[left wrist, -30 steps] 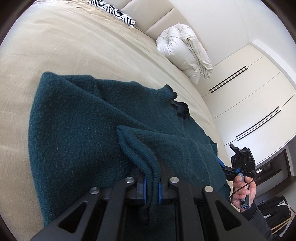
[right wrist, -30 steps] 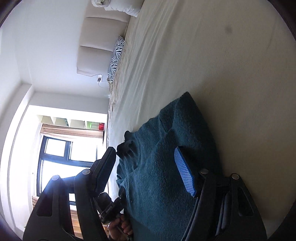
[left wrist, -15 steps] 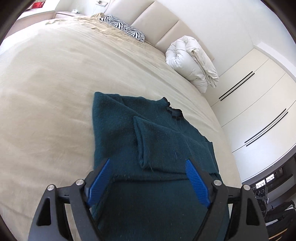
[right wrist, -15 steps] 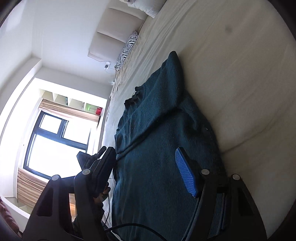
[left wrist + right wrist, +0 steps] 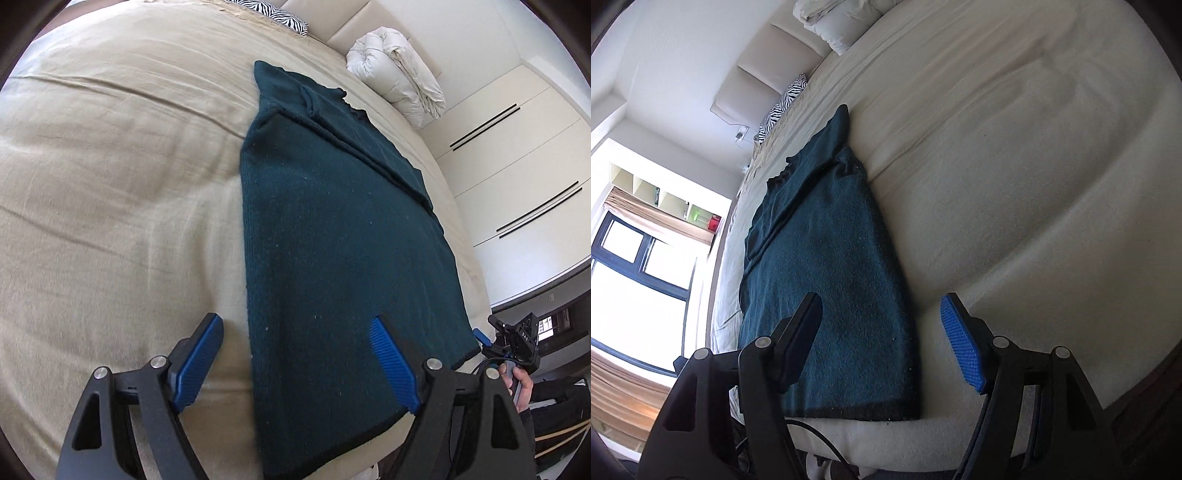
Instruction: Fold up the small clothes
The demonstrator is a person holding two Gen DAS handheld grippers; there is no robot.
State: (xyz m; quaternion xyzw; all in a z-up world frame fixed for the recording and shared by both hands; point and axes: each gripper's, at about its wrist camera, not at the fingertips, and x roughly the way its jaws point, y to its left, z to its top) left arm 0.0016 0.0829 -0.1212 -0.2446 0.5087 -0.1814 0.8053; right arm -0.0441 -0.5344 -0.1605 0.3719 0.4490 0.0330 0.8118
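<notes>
Beige bed point(image 5: 110, 206) bears one teal sweater point(image 5: 332, 240), two pillows.

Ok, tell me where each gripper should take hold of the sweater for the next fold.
Probably the two corners of the near hem. The sweater lies flat and lengthwise on the bed, sleeves already folded in, hem at the bed's near edge. The open left gripper and right gripper hover over one corner each; come in from that edge.
</notes>
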